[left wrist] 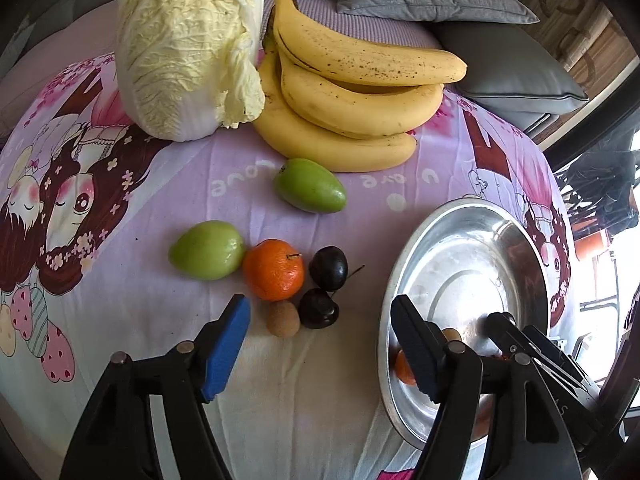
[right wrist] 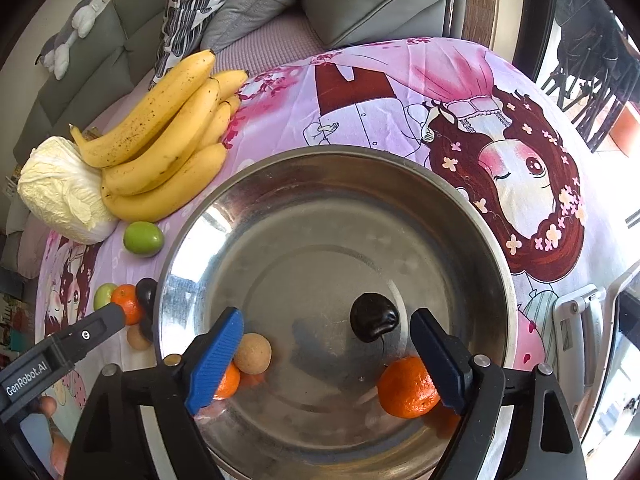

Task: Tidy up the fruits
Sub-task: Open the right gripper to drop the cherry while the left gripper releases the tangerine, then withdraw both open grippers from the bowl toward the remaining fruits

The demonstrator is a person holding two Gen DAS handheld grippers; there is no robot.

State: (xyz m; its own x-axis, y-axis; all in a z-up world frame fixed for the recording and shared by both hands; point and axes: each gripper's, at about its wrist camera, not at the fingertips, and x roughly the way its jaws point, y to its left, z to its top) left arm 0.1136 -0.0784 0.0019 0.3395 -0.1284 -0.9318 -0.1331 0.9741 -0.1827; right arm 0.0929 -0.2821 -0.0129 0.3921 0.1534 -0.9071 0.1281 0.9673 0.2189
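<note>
**Both jaws empty: loose fruit ahead, bowl partly filled**

Your left gripper [left wrist: 320, 344] stands wide with nothing between its pads. Just ahead of the jaws, slightly nearer the left pad, sit a longan [left wrist: 283, 319], two cherries [left wrist: 319, 309] and a mandarin [left wrist: 273, 269], all touching or nearly so. A green fruit [left wrist: 207, 249] lies ahead and left of the left pad, against the mandarin. A second green one [left wrist: 309, 185] lies farther ahead, near the bananas [left wrist: 352, 92] and cabbage [left wrist: 188, 48].

Your right gripper [right wrist: 326, 356] is also wide and empty, hanging over the bowl [right wrist: 280, 184]. A cherry [right wrist: 374, 316] rests between the jaws, just ahead. One mandarin [right wrist: 406, 388] sits against the right pad, another mandarin [right wrist: 228, 380] and a longan [right wrist: 252, 353] beside the left pad.

What could go wrong: the small fruits outside are packed tight, so closing on one likely nudges its neighbours, and the round ones would roll on the soft cloth. The cherries are slick and small; a pinch off centre may squirt one out. In the bowl, dropping the right pad could catch the mandarin beneath it.

The near green fruit's long axis runs across your left jaws, its blunter end toward the mandarin. The far one lies slanted, its tapered end pointing right and toward you. The bananas run crosswise, tips right.
</note>
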